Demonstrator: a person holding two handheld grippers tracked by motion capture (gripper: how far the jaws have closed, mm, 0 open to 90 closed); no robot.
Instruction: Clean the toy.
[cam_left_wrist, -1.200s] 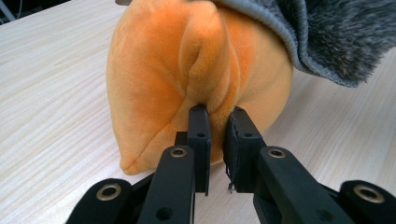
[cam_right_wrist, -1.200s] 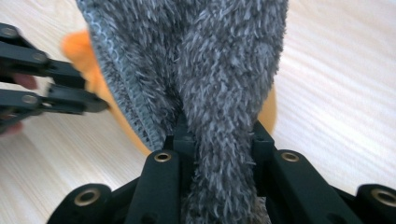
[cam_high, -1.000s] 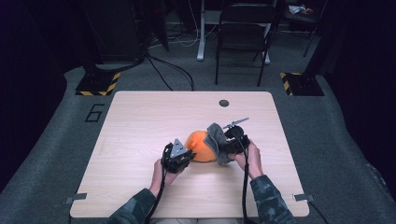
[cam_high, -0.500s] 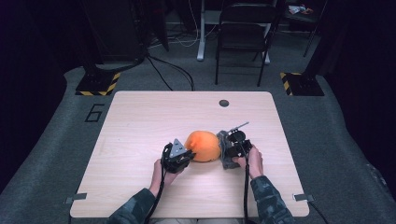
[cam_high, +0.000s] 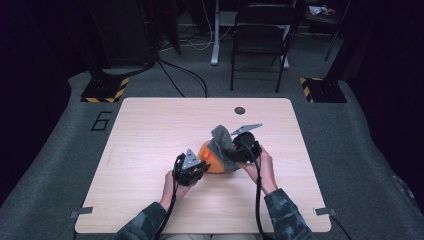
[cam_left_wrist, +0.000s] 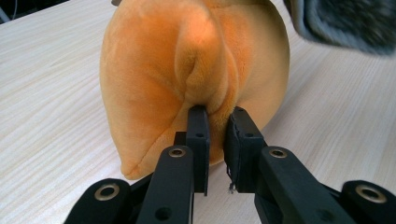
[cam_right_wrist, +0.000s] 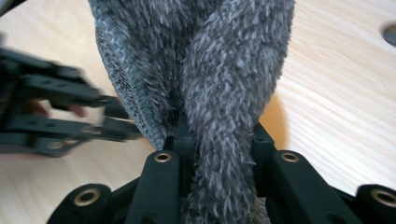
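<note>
In the high view, a pale wooden table (cam_high: 150, 150) stands on grey carpet, and the person's forearms come in from its near edge. The orange plush toy (cam_high: 212, 157) sits on the tabletop a little right of centre, between the two hands. The left gripper (cam_high: 192, 167) meets the toy's left side, and the right gripper (cam_high: 239, 150) is at its right side with a grey fuzzy cloth (cam_high: 222, 145) draped over the toy's top and right — a fold of it sticks up. A dark round hole (cam_high: 240, 110) lies in the table near the far edge, and a folding chair (cam_high: 260, 40) stands beyond the table. In the left gripper view, the two black jaws are drawn close and pinch a fold of the orange plush toy (cam_left_wrist: 187, 70) low on its near face; the toy rests on the wood, with a corner of the grey fuzzy cloth (cam_left_wrist: 350, 23) at the upper right. In the right gripper view, the jaws squeeze a bunched strand of the grey fuzzy cloth (cam_right_wrist: 224, 93) — it rises twisted from between them — while the left gripper (cam_right_wrist: 114, 119) shows blurred at the left.
</note>
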